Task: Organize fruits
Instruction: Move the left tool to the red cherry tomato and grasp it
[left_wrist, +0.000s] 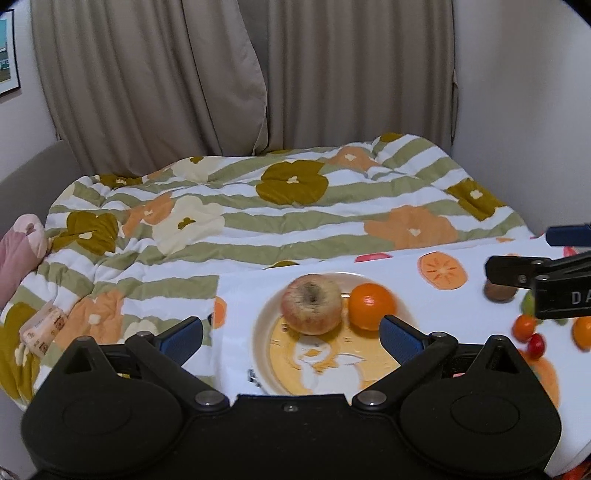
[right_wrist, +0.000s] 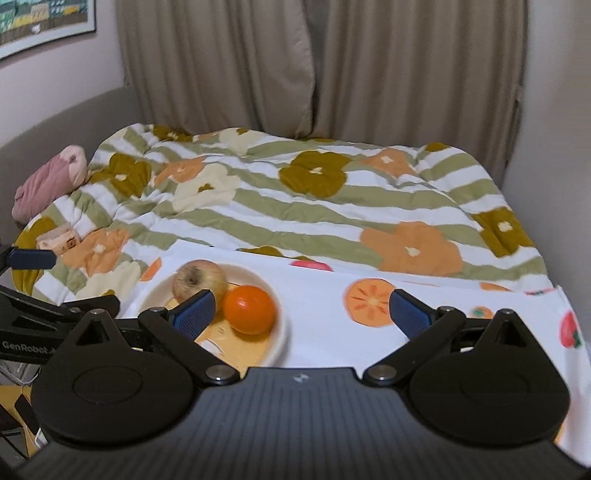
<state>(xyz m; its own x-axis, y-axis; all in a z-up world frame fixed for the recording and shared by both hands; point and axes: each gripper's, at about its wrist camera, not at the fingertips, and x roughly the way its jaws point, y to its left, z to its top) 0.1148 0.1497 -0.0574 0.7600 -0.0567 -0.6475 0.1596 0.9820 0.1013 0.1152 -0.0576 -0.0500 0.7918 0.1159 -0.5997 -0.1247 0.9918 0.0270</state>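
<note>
A white and yellow plate (left_wrist: 275, 365) with a duck picture sits on a fruit-print cloth. On it lie a reddish apple (left_wrist: 311, 304) and an orange (left_wrist: 372, 306), side by side. My left gripper (left_wrist: 291, 334) is open and empty, just in front of the plate. Loose fruits lie to the right: a brown kiwi (left_wrist: 499, 291), small tomatoes (left_wrist: 528, 334) and an orange (left_wrist: 582, 332). In the right wrist view, my right gripper (right_wrist: 301, 308) is open and empty, above the cloth right of the plate (right_wrist: 282, 332), apple (right_wrist: 199, 282) and orange (right_wrist: 250, 309).
The fruit-print cloth (right_wrist: 325, 314) covers a table beside a bed with a flowered striped quilt (left_wrist: 258, 214). A pink cushion (right_wrist: 48, 181) and a tissue pack (left_wrist: 40, 332) lie at the bed's left. Curtains (left_wrist: 240, 74) hang behind.
</note>
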